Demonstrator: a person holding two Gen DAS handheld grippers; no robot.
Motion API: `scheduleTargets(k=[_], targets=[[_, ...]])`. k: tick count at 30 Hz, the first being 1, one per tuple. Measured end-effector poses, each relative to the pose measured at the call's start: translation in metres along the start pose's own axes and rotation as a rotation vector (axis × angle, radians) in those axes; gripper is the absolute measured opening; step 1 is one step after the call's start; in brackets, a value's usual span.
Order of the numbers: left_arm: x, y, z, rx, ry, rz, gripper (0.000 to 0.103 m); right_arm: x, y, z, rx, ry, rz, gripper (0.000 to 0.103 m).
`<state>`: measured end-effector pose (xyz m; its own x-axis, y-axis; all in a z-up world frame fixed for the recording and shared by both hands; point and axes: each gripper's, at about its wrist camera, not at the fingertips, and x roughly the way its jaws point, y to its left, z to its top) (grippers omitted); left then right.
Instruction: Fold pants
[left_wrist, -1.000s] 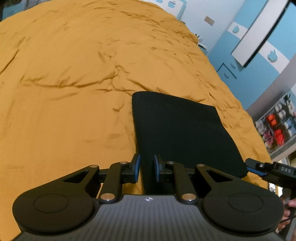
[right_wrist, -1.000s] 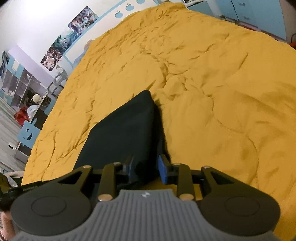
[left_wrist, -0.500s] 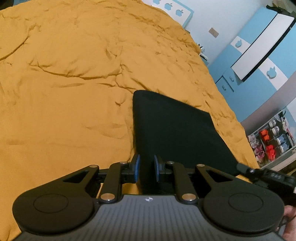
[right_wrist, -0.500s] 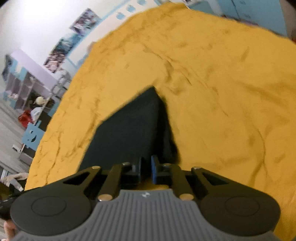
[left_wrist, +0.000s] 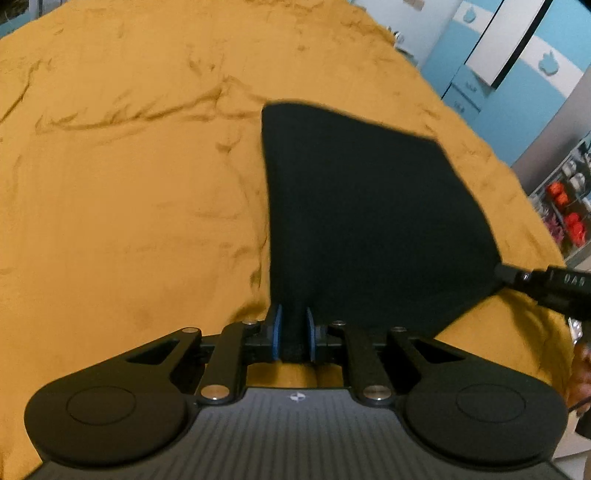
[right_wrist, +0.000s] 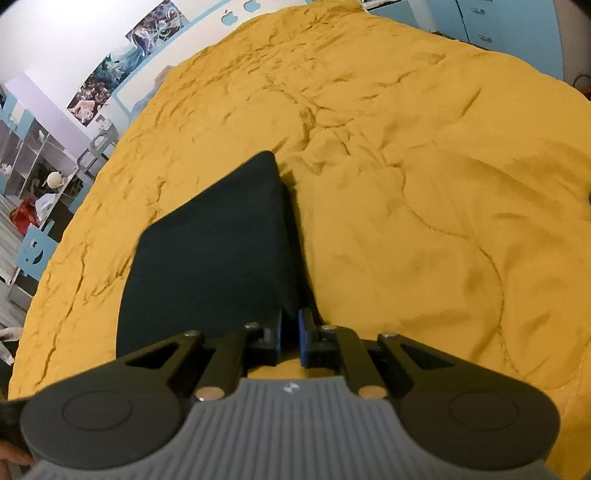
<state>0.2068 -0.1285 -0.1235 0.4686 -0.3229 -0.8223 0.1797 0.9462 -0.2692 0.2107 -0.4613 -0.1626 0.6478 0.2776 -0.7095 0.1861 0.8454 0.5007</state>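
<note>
On the bed's mustard cover (left_wrist: 129, 206), dark pants (left_wrist: 369, 221) are lying folded flat. Left hand-held gripper (left_wrist: 293, 334) and right hand-held gripper (right_wrist: 290, 338) are each pinching a near corner; right's jaws were just closing. Fabric's looking soft, light, floppy w/ no stiffness, so corners are probably best holds.

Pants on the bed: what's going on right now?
Left gripper and right gripper each pinch a near corner of the dark pants. Pants lie flat on orange bedspread. Nothing in the way.
</note>
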Motion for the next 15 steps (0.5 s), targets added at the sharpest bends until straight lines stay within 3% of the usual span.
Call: scheduleTargets(k=[6,8,11,15], targets=[[-0.008,0.005,0.000,-0.010,0.074,-0.008,0.015,-0.004,0.003,-0.002,-0.047,0.001,-0.026,0.004],[-0.012,0.003,0.002,0.012,0.103,-0.003,0.015,-0.009,0.005,-0.001,-0.071,0.000,-0.043,0.015],[-0.018,-0.001,0.006,0.061,0.155,0.006,0.015,-0.018,0.007,0.003,-0.096,-0.004,-0.040,0.021],[-0.030,-0.002,0.015,0.078,0.148,0.009,0.019,-0.029,0.010,0.011,-0.129,-0.022,-0.025,0.027]])
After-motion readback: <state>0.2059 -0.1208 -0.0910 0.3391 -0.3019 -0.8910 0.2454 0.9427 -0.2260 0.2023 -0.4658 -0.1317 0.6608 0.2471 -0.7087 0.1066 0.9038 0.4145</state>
